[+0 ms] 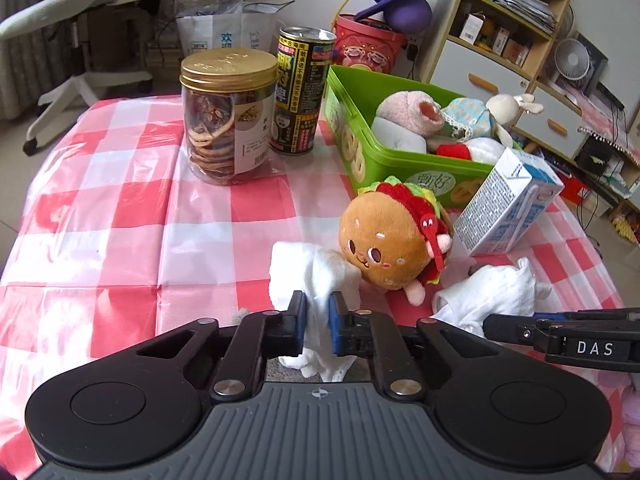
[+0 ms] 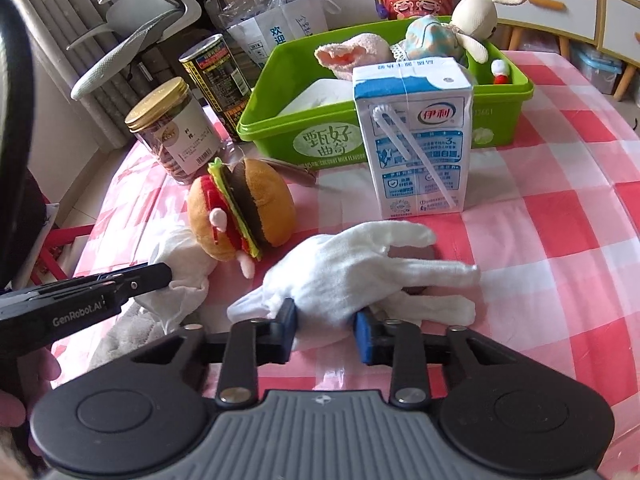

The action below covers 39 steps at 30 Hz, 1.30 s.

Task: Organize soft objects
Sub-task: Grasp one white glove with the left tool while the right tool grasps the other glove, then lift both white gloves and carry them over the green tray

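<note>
My left gripper [image 1: 318, 310] is shut on a white cloth glove [image 1: 310, 270] at the table's near edge. Its side shows in the right wrist view [image 2: 160, 274]. My right gripper [image 2: 326, 320] is partly closed around the wrist of a second white glove [image 2: 360, 276], which lies flat on the table with its fingers pointing right. A hamburger plush [image 1: 390, 234] [image 2: 240, 210] lies between the two gloves. Behind it a green bin [image 1: 404, 160] [image 2: 276, 120] holds a pink sock [image 1: 412, 114], a rabbit doll [image 2: 472, 12] and other soft things.
A milk carton [image 2: 414, 136] [image 1: 506, 206] stands just in front of the bin. A biscuit jar [image 1: 226, 116] and a tall can [image 1: 300, 92] stand left of the bin. The table wears a red-and-white check cloth [image 1: 120, 208]. An office chair and shelves stand beyond.
</note>
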Motion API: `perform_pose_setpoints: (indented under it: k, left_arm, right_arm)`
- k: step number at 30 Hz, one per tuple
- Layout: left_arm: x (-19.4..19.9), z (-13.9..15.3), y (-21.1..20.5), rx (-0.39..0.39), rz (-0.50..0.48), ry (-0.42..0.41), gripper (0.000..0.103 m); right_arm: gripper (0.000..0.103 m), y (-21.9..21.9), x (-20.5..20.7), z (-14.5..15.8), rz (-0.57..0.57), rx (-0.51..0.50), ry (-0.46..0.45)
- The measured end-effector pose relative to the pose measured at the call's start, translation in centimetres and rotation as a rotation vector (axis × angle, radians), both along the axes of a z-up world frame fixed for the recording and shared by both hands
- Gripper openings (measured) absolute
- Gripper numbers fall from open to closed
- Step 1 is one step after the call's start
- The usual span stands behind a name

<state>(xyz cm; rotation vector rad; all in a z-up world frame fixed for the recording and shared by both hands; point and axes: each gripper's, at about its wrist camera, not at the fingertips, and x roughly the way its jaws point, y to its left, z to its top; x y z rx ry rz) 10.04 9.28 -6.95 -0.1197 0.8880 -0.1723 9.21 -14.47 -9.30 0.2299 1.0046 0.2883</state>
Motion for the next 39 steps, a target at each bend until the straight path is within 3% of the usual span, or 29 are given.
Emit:
perform_pose_setpoints:
  k: [10, 25, 39]
  left_arm:
    - [-0.8, 2.1, 1.1, -0.081, 0.03, -0.023, 0.003]
    - [-2.1, 4.6, 0.3, -0.133, 0.033, -0.06, 0.002]
    - [-3.9, 7.4, -1.4, -0.125, 0.012, -0.107, 0.002]
  right_arm:
    - [0.0, -2.4, -0.7, 1.4, -0.043, 0.051, 0.013]
    - [0.0, -5.8, -1.6, 3.7, -0.126, 0.089, -0.016]
    - [0.0, -8.2, -2.9, 6.8, -0.198, 0.138, -0.068]
